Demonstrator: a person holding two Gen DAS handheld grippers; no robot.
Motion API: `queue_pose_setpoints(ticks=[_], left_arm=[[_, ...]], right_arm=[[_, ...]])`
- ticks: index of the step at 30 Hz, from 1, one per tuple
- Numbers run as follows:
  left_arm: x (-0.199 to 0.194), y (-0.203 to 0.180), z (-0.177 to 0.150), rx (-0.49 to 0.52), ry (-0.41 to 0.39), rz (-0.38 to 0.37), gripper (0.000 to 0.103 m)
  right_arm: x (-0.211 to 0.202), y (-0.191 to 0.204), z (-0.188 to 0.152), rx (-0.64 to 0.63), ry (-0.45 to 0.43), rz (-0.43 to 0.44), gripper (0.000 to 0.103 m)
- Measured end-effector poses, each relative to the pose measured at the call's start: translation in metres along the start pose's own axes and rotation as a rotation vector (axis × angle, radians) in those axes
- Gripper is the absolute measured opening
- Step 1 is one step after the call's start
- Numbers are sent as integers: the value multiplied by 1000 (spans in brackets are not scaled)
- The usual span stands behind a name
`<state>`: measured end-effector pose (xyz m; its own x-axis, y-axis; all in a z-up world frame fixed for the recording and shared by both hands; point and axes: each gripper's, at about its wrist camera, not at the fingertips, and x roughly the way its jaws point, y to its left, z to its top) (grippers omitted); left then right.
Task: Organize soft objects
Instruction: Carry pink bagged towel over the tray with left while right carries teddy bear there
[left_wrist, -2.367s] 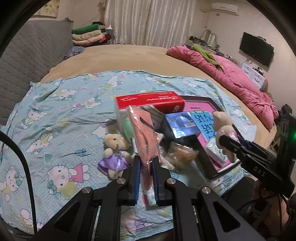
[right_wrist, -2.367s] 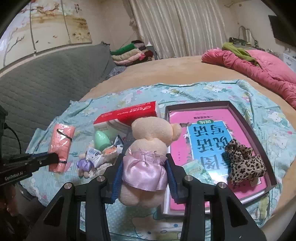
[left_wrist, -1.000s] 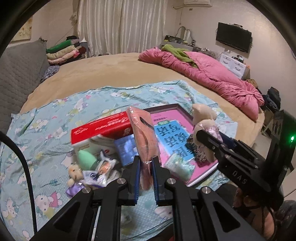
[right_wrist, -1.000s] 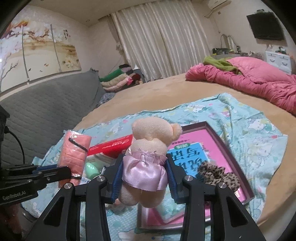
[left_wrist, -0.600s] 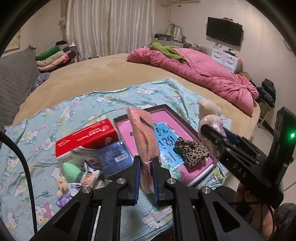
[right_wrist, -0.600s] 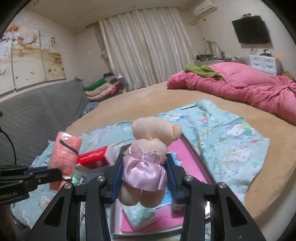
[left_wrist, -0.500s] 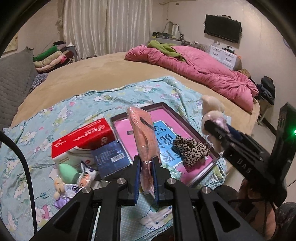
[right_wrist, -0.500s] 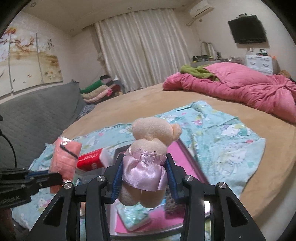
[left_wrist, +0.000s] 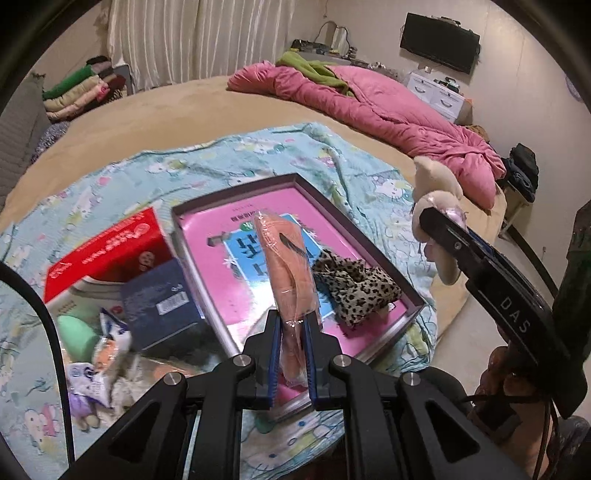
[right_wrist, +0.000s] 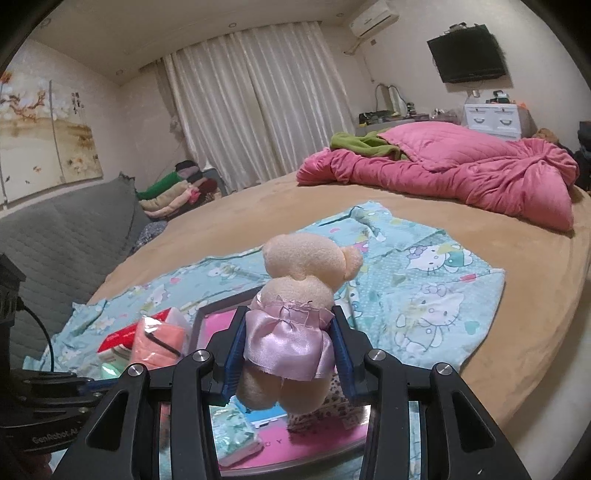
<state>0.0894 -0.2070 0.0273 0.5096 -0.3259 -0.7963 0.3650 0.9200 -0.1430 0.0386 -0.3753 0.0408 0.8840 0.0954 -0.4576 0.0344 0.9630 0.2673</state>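
In the left wrist view, the left tool (left_wrist: 291, 360) is clamped tight on a salmon-pink soft cloth roll sealed in clear plastic (left_wrist: 286, 269), which stands up between the blue pads and hides the middle of the shallow grey-rimmed tray with a pink and blue printed bottom (left_wrist: 236, 192) lying on the pale blue cartoon-print sheet (left_wrist: 332, 155) spread over the tan bed (left_wrist: 147, 122). A leopard-print fabric scrunchie (left_wrist: 354, 290) lies in the tray just right of the roll. Left of the tray a red and white tissue box (left_wrist: 107, 251) and a dark blue small carton (left_wrist: 159, 302) crowd together, with a mint-green egg-shaped sponge (left_wrist: 74, 332) and crumpled wrappers below them. A rumpled pink quilt (left_wrist: 388, 110) lies well apart at the far side of the bed. At the right edge the right tool (left_wrist: 439, 225) carries a cream plush bear in a lilac satin skirt (left_wrist: 436, 184) above the tray's right rim. Compared with a second ago, the tray now fills the centre under the roll and the scrunchie is fully exposed. In the right wrist view, the right tool (right_wrist: 290, 354) is narrowed onto the bear (right_wrist: 299, 295), pads pressing its skirt, and the bear blocks most of the tray (right_wrist: 218, 308) beneath; the roll (right_wrist: 157, 339) shows at lower left, closer to the tray than before.
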Motion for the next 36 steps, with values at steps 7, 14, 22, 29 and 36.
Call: queue_pose_setpoints(ticks=[7, 14, 22, 29, 36], left_arm=[[16, -8, 2, 7, 31, -12, 12], [27, -6, 7, -3, 39, -8, 12], [41, -7, 12, 25, 50, 33, 12], [63, -9, 16, 19, 77, 8, 12], [81, -8, 17, -3, 103, -22, 12]], right_arm=[[8, -1, -3, -17, 32, 9, 44], [16, 0, -7, -31, 57, 12, 44], [23, -1, -10, -34, 78, 6, 44], [32, -7, -13, -31, 110, -14, 44], [35, -12, -15, -33, 118, -40, 44]])
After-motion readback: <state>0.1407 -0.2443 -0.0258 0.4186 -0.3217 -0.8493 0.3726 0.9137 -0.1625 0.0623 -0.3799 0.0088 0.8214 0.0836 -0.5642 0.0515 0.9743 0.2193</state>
